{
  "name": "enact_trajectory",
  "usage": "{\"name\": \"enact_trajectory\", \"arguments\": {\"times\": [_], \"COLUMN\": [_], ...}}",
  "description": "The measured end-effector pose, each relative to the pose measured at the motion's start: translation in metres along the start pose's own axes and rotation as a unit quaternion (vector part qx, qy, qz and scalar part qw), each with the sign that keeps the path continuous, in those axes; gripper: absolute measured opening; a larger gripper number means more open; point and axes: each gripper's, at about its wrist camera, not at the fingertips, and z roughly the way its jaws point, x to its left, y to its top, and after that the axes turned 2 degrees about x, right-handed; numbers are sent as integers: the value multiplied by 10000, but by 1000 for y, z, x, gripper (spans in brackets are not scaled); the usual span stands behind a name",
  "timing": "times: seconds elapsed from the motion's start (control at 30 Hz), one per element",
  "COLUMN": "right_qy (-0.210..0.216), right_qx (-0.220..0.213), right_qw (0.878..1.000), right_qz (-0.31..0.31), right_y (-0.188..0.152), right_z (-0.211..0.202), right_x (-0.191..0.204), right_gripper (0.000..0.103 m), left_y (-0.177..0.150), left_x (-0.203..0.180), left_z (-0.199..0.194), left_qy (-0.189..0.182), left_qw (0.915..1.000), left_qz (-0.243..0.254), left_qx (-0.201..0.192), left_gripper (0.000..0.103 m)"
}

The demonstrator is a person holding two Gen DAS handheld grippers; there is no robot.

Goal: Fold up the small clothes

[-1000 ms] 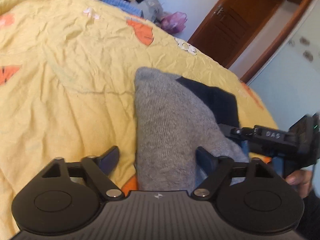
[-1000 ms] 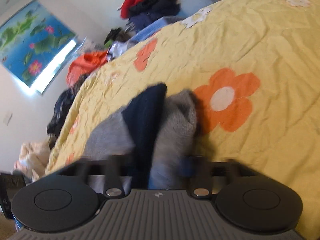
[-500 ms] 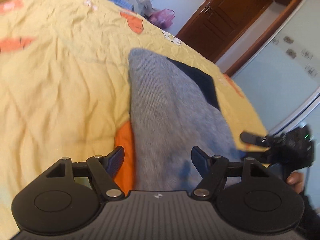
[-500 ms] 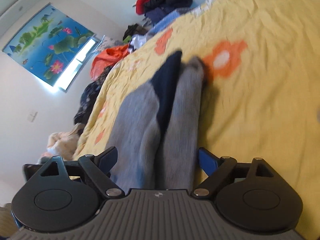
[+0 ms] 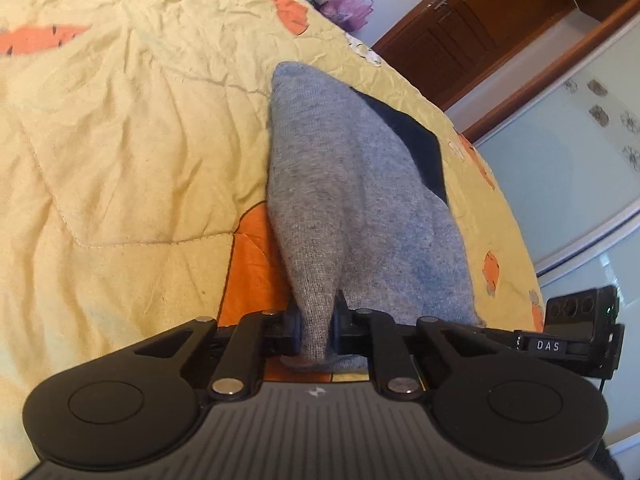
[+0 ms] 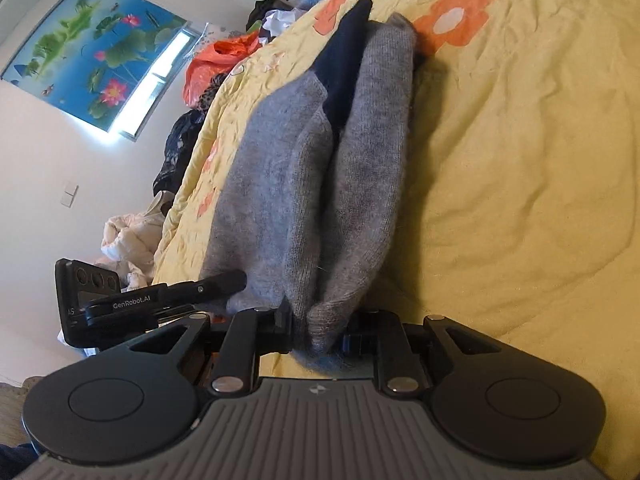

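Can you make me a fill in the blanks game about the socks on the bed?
1. The left gripper is shut on a ____ sock.
2. The socks lie on a ____ quilt with orange flowers.
3. The right gripper is ____ on a sock.

Missing words: grey; yellow; shut

Open yellow quilt [image 5: 132, 152] is seen to the left of the grey sock [image 5: 348, 208], and a wide bare stretch of quilt [image 6: 520, 160] lies to its right in the right wrist view; passage is offered on both sides. The near edge of the sock is crowded: the left gripper [image 5: 316, 330] and right gripper [image 6: 316, 330] are clamped on it close together. The far edge of the bed is blocked by heaped clothes [image 6: 224, 52].
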Motion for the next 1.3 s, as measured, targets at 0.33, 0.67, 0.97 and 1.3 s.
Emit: {"name": "enact_trajectory", "arguments": {"times": [0.33,0.67,0.97,1.3], "right_qy": [46,-621,-213,-1247], "right_qx": [446,-1399,-1819,-1107], "right_qw": [9980,9879,9800,9820], "right_qz": [-456,-242,-778,-884], "right_y": [-53,-47,65,84], "right_z": [-45,-98,-11,64], "right_x": [15,23,76,41], "right_gripper": [27,51,76,82], "left_y": [-68,-65,-20,1], "left_x": [-15,-30,-116,-81], "left_z": [-51,-100,6,62], "left_qy": [141,872,1852,1655], "left_qw": [9954,9811,9203,9448], "left_qz": [931,1289,2858,2512], "left_qx": [199,-1155,-1926,-1299], "left_gripper": [12,57,80,82]}}
